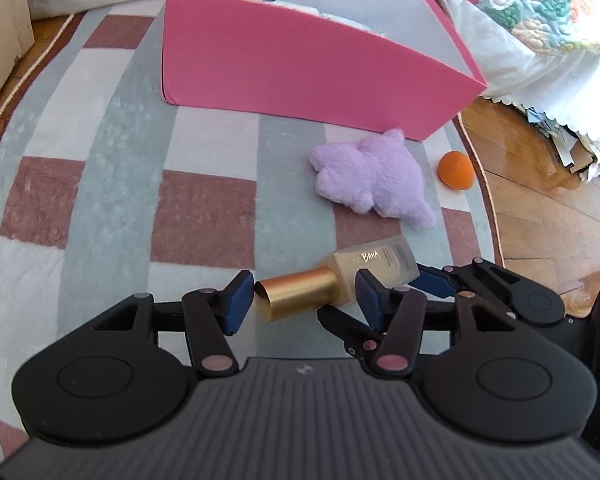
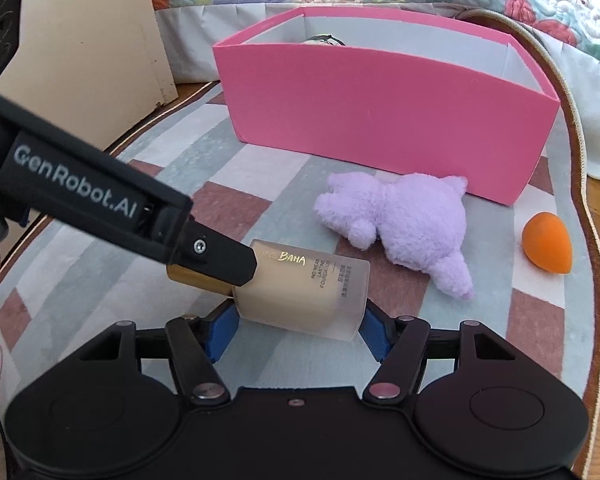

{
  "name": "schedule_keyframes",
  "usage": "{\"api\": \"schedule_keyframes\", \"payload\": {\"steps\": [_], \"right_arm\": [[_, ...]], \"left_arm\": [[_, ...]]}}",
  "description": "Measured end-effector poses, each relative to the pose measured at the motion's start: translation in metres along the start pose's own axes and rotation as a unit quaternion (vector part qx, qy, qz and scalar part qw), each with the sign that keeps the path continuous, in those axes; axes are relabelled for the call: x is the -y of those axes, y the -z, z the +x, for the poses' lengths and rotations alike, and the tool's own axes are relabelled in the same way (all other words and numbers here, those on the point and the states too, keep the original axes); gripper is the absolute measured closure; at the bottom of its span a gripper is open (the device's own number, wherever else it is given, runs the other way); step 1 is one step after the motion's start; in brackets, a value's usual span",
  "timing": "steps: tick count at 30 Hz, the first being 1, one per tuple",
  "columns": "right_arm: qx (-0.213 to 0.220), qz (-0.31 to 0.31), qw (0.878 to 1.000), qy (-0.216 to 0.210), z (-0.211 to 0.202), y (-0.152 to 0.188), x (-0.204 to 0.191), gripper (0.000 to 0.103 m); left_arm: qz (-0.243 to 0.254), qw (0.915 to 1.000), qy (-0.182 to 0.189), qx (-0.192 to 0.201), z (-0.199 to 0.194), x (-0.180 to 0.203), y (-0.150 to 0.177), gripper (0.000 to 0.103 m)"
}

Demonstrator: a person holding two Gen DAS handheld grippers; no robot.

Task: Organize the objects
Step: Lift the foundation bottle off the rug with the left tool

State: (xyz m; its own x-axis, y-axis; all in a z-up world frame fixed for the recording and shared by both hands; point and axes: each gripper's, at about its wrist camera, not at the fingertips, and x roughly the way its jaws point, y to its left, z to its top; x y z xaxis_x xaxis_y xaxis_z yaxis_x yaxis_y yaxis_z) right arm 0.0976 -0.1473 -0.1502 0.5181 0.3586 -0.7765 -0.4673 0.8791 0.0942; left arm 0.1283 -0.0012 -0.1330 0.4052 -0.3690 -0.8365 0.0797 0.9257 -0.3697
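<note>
Foundation bottle [image 2: 304, 292] lies sideways just above the checked rug [image 2: 100, 280]. Right gripper [image 2: 298, 330] pinches its frosted body between blue fingers [image 2: 220, 332]; left gripper [image 1: 304, 300] fingers [image 1: 236, 300] bracket the gold cap [image 1: 296, 294], apparently clamping it. Purple plush toy [image 2: 404, 224], orange sponge [image 2: 548, 248] and pink box [image 2: 380, 112] lie beyond.

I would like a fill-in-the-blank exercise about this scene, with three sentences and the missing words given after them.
1. The frosted glass foundation bottle has a cap of ____ colour.
2. The purple plush toy lies on the checked rug in front of the ____ cardboard box.
3. The orange teardrop makeup sponge lies ____ the box.

Missing words: gold; pink; outside
</note>
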Motion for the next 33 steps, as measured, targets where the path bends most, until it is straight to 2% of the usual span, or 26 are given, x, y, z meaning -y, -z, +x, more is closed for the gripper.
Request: {"api": "schedule_keyframes", "payload": {"steps": [4, 7, 10, 14, 18, 26, 33], "right_arm": [[0.0, -0.017, 1.0, 0.003, -0.021, 0.0, -0.005, 0.033], [-0.008, -0.011, 1.0, 0.001, -0.03, 0.001, -0.002, 0.033], [-0.011, 0.003, 1.0, -0.009, -0.042, -0.006, -0.002, 0.033], [-0.005, -0.015, 1.0, -0.01, -0.061, -0.013, -0.011, 0.033], [0.005, -0.042, 0.999, -0.006, -0.08, -0.022, -0.021, 0.034], [0.013, -0.068, 0.998, 0.003, -0.119, -0.057, -0.036, 0.034], [0.04, -0.074, 0.996, -0.004, -0.15, -0.097, -0.03, 0.034]], "left_arm": [[0.015, 0.9997, -0.008, 0.015, -0.016, 0.014, 0.011, 0.049], [0.044, 0.9989, 0.001, 0.012, -0.028, 0.021, 0.012, 0.049], [0.053, 0.9985, 0.011, 0.012, -0.044, 0.026, 0.013, 0.049], [0.061, 0.9979, 0.01, 0.023, -0.068, 0.035, 0.017, 0.049], [0.049, 0.9983, 0.015, 0.03, -0.091, 0.038, 0.016, 0.049], [0.065, 0.9969, 0.002, 0.044, -0.141, 0.06, -0.003, 0.048], [0.1, 0.9916, -0.002, 0.081, -0.183, 0.077, -0.033, 0.049]]}}
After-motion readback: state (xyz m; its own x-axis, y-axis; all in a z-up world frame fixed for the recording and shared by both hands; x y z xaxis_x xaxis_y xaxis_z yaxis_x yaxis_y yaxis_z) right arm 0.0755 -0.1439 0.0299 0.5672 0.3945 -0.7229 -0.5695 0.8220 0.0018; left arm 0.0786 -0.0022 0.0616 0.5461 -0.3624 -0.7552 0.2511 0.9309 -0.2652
